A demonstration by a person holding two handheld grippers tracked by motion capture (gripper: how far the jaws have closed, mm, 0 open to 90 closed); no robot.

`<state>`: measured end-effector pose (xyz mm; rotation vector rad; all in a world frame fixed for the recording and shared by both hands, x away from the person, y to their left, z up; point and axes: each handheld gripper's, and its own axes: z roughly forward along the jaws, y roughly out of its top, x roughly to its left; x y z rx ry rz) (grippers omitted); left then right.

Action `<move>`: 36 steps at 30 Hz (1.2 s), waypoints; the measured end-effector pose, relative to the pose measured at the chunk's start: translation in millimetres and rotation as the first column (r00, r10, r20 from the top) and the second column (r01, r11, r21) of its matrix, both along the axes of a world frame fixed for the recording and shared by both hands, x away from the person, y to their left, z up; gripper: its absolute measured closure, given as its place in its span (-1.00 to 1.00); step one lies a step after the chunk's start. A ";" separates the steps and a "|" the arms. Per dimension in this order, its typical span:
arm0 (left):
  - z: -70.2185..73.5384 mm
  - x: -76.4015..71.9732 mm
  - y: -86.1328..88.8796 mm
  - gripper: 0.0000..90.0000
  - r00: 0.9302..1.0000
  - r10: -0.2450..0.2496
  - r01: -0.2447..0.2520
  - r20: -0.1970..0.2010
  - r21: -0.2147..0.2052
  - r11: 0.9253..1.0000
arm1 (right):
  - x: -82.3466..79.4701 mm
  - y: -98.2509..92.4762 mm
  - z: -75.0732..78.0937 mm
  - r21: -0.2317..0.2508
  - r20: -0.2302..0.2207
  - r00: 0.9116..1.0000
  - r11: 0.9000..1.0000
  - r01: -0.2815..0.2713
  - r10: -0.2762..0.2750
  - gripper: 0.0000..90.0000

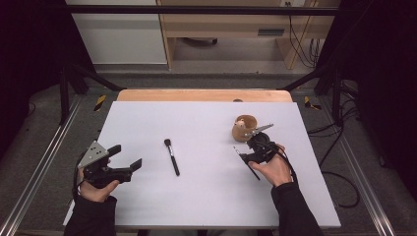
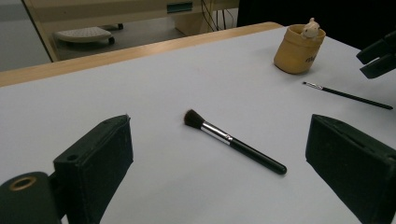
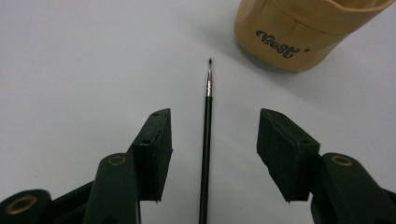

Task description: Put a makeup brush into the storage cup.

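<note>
Low in the right gripper view, the right gripper (image 3: pixel 212 140) stands with its two black jaws apart and nothing pressed between them. The thin black liner brush with a silver ferrule (image 3: pixel 206 149) lies flat on the white table (image 3: pixel 84 60) along the gap, touching neither pad. Judging by that, the brush is lined up for a pinch on its handle, or it is free of the grip and simply resting there. Its fine tip points up the frame toward the tan paper cup with dark lettering (image 3: pixel 299 32), which stands just beyond, so the cup looks like the place where the brushes belong.

At lower left of the high view, the left gripper (image 1: pixel 125 157) is held low with its jaws wide apart and empty. Ahead of it, mid-frame, lies a thick black powder brush with a dark bristle head (image 1: pixel 171 157), well apart from the cup (image 1: pixel 243 127). Nothing stands between either brush and the cup; a small pale figure (image 2: pixel 309 29) perches on the cup's rim.
</note>
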<state>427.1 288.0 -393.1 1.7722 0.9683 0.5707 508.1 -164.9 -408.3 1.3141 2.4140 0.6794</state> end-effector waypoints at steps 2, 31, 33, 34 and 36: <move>-0.2 0.1 0.2 -0.85 1.000 -0.001 0.001 -0.001 0.000 1.000 | 4.1 1.8 0.7 -0.001 -0.017 1.000 1.000 -0.001 0.001 0.01; -0.1 -0.5 2.0 -0.85 1.000 -0.009 0.009 0.010 -0.004 1.000 | 39.4 25.3 -25.3 -0.128 -0.162 0.986 0.990 -0.054 0.032 0.23; 0.0 -0.7 2.1 -0.85 1.000 -0.009 0.009 0.011 -0.004 1.000 | 40.7 26.4 -27.3 -0.133 -0.175 0.984 0.989 -0.060 0.036 0.29; 0.1 -0.7 2.3 -0.85 1.000 -0.009 0.009 0.012 -0.004 1.000 | 41.3 26.3 -28.5 -0.136 -0.182 0.983 0.989 -0.058 0.033 0.32; 0.0 -0.6 2.4 -0.85 1.000 -0.009 0.009 0.012 -0.004 1.000 | 41.7 26.4 -30.6 -0.147 -0.201 0.979 0.988 -0.053 0.023 0.37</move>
